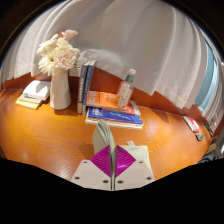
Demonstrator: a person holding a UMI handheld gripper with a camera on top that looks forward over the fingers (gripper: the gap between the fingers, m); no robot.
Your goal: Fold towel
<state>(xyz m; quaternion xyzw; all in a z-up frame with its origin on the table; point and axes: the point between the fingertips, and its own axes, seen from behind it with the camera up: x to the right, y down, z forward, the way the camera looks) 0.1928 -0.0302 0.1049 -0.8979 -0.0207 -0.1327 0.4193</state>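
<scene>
My gripper (113,160) is shut, its two magenta pads (122,159) pressed together over a wooden table (50,135). A narrow strip of pale grey-green towel (101,134) is pinched between the pads and sticks up just ahead of the fingertips, on the left side. Only this small folded edge of the towel shows; the rest is hidden below the fingers.
Beyond the fingers lies a stack of books (113,108) with a plastic bottle (125,88) behind it. Left of them stand upright books (86,85), a white vase (60,88) of pale flowers (57,50) and a white object on books (35,92). A curtain hangs behind.
</scene>
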